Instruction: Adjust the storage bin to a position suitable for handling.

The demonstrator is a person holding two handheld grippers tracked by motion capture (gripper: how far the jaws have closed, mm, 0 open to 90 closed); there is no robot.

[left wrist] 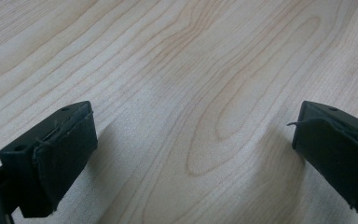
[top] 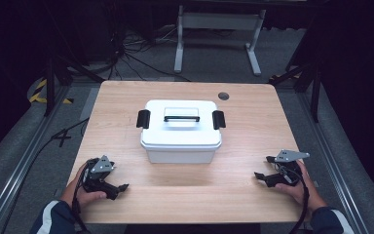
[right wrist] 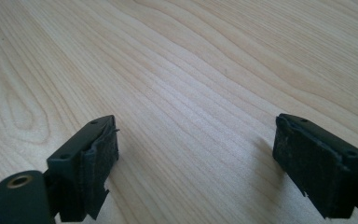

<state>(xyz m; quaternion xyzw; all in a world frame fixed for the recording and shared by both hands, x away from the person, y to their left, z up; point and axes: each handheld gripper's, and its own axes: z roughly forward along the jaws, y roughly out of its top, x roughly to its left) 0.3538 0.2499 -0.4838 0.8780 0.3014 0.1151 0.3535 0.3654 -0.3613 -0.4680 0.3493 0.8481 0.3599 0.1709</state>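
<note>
The white storage box (top: 181, 130) sits closed on the tabletop (top: 126, 97), ahead of both tongs and between them, its lid seated with a black latch (top: 143, 119) on the left end, another black latch (top: 218, 119) on the right end, and a carry handle (top: 181, 117) lying flat on top. The left tongs (top: 118, 190) rest low at the near edge, well apart from the box, jaws spread wide with only bare wood grain between them in the left gripper view; the right tongs (top: 262, 176) lie likewise on the other side, jaws also apart and holding nothing (the right gripper view gives the same bare wood). This looks like the start: neither hand has engaged the box. Judging from the layout, the next move calls for each hand to travel forward and inward to its own latch, then hook a jaw under the latch's lower edge and lever it outward without shoving the light box across the wood.
</note>
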